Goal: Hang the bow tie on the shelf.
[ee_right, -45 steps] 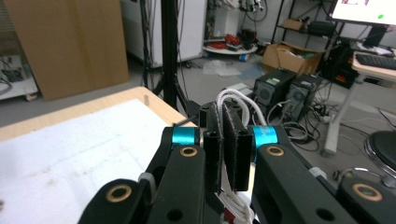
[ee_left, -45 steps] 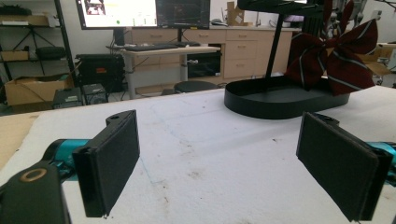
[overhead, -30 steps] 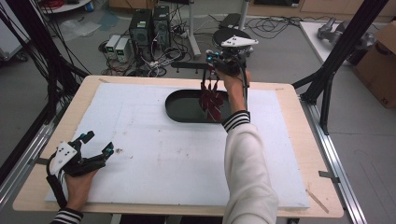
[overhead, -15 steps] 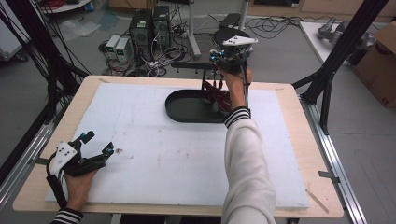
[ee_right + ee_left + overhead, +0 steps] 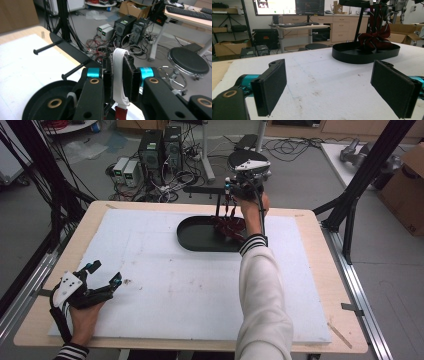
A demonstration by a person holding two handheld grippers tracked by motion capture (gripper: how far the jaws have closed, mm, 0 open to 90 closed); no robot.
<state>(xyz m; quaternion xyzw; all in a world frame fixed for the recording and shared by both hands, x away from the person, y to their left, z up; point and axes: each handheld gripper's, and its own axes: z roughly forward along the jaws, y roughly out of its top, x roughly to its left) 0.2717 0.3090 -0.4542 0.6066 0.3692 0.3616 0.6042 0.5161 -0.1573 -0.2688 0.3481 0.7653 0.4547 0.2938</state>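
The right gripper (image 5: pixel 120 82) pinches a white strap (image 5: pixel 118 72) – its jaws have just been easing open; the left gripper (image 5: pixel 337 87) rests wide open, holding nothing.

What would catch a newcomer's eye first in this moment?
The right gripper, raised over the black tray at the far side of the white board, pinches a white strap from which a dark red cloth hangs into the tray. At the near left, the left gripper rests open on the board.
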